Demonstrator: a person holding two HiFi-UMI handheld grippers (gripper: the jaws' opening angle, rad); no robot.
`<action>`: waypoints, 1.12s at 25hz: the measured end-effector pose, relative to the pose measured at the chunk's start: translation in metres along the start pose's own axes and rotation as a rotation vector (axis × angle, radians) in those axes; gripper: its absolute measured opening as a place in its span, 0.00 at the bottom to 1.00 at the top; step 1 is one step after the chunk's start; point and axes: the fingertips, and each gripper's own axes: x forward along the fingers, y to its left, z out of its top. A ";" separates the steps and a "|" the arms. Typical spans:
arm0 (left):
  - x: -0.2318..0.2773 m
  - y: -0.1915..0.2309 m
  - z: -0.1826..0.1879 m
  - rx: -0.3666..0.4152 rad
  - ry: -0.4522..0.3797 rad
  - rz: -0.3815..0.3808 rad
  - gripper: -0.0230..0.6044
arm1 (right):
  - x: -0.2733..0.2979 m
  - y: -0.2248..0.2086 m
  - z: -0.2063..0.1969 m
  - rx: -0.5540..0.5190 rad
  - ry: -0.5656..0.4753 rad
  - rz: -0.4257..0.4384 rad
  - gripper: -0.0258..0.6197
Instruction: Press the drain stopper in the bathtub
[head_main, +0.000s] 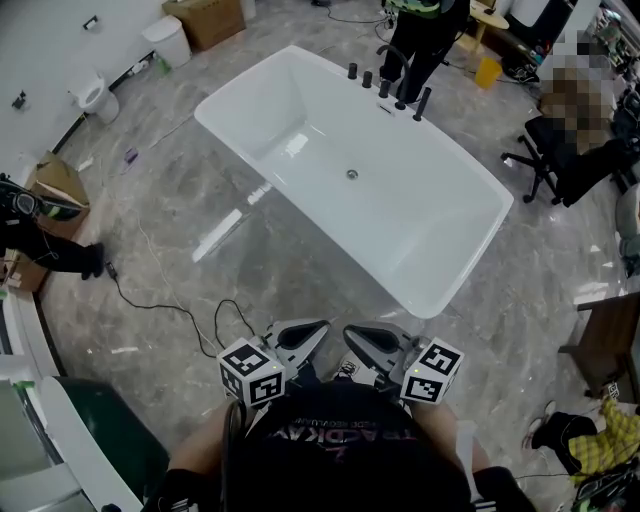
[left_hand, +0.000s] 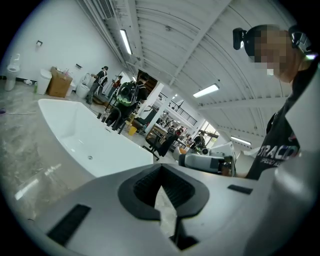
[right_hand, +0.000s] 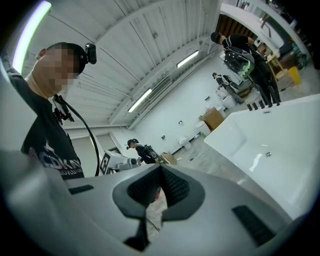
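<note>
Held low against the person's dark shirt, the left gripper (head_main: 323, 326) and the right gripper (head_main: 348, 331) sit side by side. Each has its jaws drawn together to a thin slit with nothing between them, and both are well short of the tub. Grey marbled floor (head_main: 190, 190) spreads all round, and the white freestanding bathtub (head_main: 440, 235) lies on it at a slant across the head view, its near long rim facing the grippers and bare floor between. The basin is smooth, glossy and bare but for the drain stopper (head_main: 352, 174), a small round metal disc on the tub bottom, about mid-length and nearer the far rim. Dark tap fittings (head_main: 385, 85) stand in a row on that far rim, with a person just behind them. A black office chair (head_main: 545, 165) stands off the tub's right end, and a thin black cable (head_main: 150, 300) loops over the floor to the left of the grippers.
</note>
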 end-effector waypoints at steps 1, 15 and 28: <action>-0.002 0.003 0.001 -0.003 -0.001 0.002 0.05 | 0.004 0.000 0.000 0.001 0.002 0.001 0.06; -0.029 0.063 0.034 -0.044 -0.034 0.034 0.05 | 0.073 -0.013 0.019 0.008 0.036 0.023 0.06; -0.066 0.143 0.076 -0.068 -0.018 0.029 0.05 | 0.165 -0.033 0.042 0.053 0.021 -0.007 0.06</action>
